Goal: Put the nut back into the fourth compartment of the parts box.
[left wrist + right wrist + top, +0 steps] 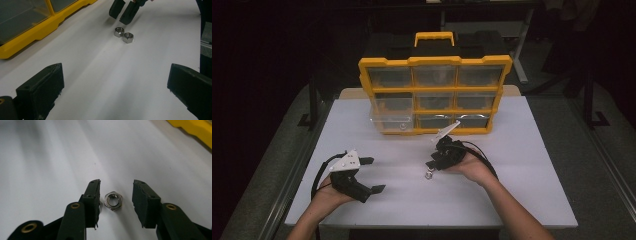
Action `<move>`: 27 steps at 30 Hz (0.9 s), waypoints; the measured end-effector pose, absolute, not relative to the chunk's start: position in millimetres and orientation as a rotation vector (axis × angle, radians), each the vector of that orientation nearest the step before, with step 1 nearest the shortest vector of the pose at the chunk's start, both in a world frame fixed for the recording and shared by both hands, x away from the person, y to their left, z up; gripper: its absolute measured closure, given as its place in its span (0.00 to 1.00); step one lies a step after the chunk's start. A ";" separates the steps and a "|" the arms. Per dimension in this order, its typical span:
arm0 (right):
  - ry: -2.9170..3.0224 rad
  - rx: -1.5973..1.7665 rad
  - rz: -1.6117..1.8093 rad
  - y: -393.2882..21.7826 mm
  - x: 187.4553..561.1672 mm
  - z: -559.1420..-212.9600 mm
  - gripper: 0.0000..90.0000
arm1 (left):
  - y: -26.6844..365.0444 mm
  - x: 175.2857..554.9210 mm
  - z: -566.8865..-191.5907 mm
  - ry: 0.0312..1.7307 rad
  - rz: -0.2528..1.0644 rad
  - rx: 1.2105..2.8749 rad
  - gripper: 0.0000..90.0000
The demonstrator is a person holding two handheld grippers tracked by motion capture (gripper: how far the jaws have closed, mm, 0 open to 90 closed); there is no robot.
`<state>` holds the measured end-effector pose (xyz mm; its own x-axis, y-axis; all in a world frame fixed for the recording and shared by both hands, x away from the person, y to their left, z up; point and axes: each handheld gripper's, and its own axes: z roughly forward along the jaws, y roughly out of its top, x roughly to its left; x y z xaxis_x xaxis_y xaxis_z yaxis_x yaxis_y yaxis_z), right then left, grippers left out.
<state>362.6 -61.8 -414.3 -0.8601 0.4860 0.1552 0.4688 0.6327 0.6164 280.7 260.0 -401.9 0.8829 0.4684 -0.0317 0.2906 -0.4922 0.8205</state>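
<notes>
Jaws of the right gripper [116, 203] stand narrowly apart around one nut [113, 200] at lower centre, gripping nothing. A second nut [119, 31] touches it, so closing could knock it away. Farther left, the left gripper [371, 175] gapes empty.

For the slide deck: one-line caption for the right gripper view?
Right gripper poised over a steel hex nut on the white table, jaws straddling but not yet touching it.
</notes>
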 end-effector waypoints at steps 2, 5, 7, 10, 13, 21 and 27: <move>2.831 0.825 1.048 -60.1 362.6 -416.9 0.65 | 260.0 280.7 -401.9 0.546 0.244 2.120 0.01; 2.834 0.798 1.028 -58.4 365.1 -421.8 0.67 | 259.9 280.5 -401.8 0.544 0.244 2.122 0.01; 2.842 0.799 1.015 -56.9 365.1 -423.6 0.68 | 259.8 280.4 -401.7 0.544 0.244 2.122 0.01; 2.857 0.815 1.000 -54.7 364.3 -425.4 0.70 | 259.6 280.4 -401.9 0.544 0.243 2.122 0.01; 2.856 0.819 0.988 -53.8 364.7 -427.0 0.71 | 259.9 280.4 -401.4 0.542 0.244 2.126 0.01; 2.856 0.808 0.954 -51.3 364.1 -430.4 0.73 | 259.2 280.1 -401.5 0.541 0.244 2.124 0.01; 2.858 0.795 0.933 -49.7 364.8 -432.8 0.75 | 259.0 280.1 -401.3 0.537 0.245 2.129 0.01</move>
